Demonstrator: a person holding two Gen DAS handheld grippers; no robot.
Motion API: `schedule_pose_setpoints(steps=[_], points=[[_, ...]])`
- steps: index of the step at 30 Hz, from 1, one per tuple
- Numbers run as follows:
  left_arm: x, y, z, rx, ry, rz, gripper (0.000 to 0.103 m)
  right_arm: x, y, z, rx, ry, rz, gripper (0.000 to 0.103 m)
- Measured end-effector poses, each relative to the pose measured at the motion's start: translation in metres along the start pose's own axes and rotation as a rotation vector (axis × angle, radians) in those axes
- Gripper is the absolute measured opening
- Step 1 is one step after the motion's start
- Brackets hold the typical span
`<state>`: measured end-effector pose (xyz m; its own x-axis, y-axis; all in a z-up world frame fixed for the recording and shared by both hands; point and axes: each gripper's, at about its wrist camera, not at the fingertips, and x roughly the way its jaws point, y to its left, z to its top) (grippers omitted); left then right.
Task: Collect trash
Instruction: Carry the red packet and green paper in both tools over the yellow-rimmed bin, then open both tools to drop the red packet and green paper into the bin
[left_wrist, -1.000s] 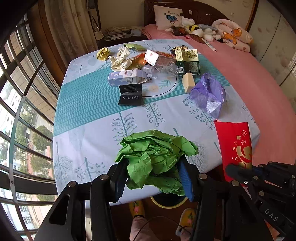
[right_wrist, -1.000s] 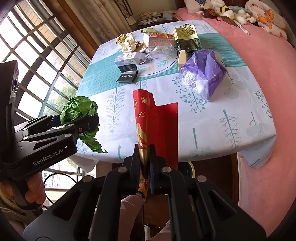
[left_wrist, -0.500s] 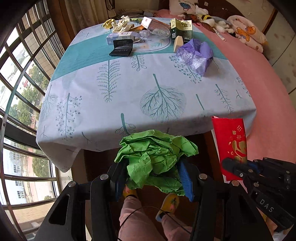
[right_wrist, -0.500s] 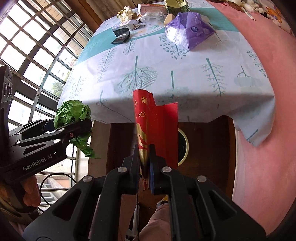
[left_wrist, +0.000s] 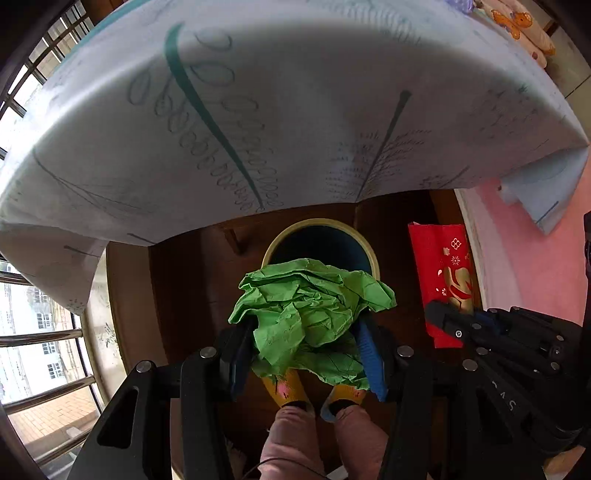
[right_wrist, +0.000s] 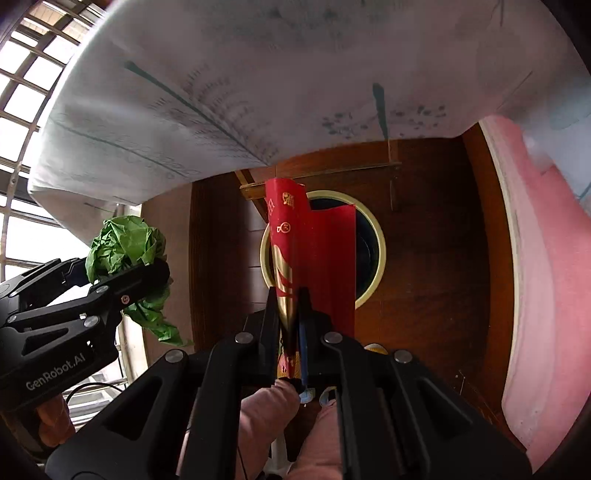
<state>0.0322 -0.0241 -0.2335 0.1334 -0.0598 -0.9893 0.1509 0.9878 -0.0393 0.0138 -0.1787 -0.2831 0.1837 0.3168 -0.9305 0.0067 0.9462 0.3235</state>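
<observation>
Under the tablecloth (left_wrist: 295, 110) overhang, a bin (left_wrist: 371, 254) sits beneath green paper (left_wrist: 306, 314).

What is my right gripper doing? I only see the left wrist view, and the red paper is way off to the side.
Observer: The right gripper is shut on the red paper, pinching its folded edge.
Operator: Is it over the bin?
Observer: In the right wrist view, the paper lies across the bin opening.
Operator: And my green paper?
Observer: From that side, the green paper in the left gripper looks left of the bin, with a tail hanging down.
</observation>
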Motion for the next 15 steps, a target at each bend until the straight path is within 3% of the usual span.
schedule_pose_setpoints(steps=[6,12,15], points=[[0.093,0.006,-0.004,-0.001,0.027,-0.027,0.051,0.102,-0.032,-0.007,0.020,0.032,-0.012,0.006],[0.160,0.007,-0.004,0.005,0.021,-0.044,0.053,0.174,-0.055,-0.018,0.027,0.051,-0.011,0.007],[0.182,0.008,-0.001,0.017,0.022,-0.050,0.060,0.193,-0.061,-0.022,0.032,0.052,-0.025,0.020]])
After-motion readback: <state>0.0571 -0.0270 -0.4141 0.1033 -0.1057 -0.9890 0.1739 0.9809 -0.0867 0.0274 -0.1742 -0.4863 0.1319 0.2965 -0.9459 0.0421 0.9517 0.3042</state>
